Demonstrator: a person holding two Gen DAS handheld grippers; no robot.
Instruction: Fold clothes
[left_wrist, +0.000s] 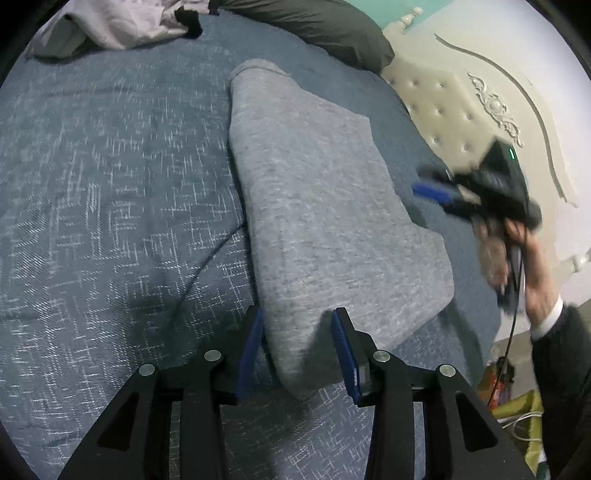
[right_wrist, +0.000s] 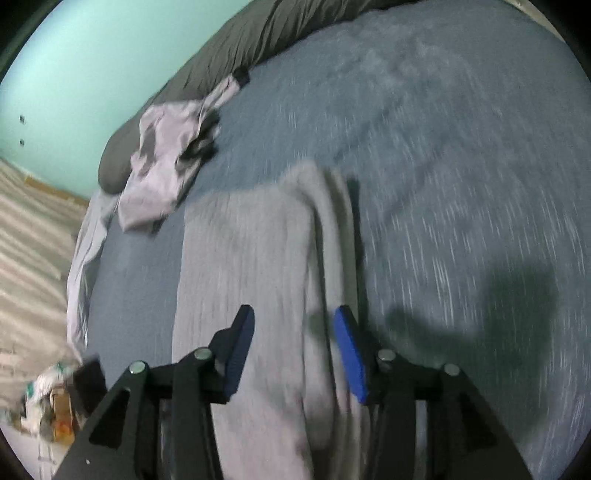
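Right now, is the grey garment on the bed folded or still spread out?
Folded. The grey garment lies as a narrow doubled strip with rounded fold edges on the blue bedspread; neither open gripper grips it.

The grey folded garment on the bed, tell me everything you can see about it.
The grey folded garment is a heathered, soft knit, folded into a long, thick, layered bundle with stepped edges along one side. It lies flat on the blue patterned bedspread. Its near end sits between the open fingers of the left gripper, which do not pinch it. The right gripper, also open, hovers above it, blurred. No print or label shows.
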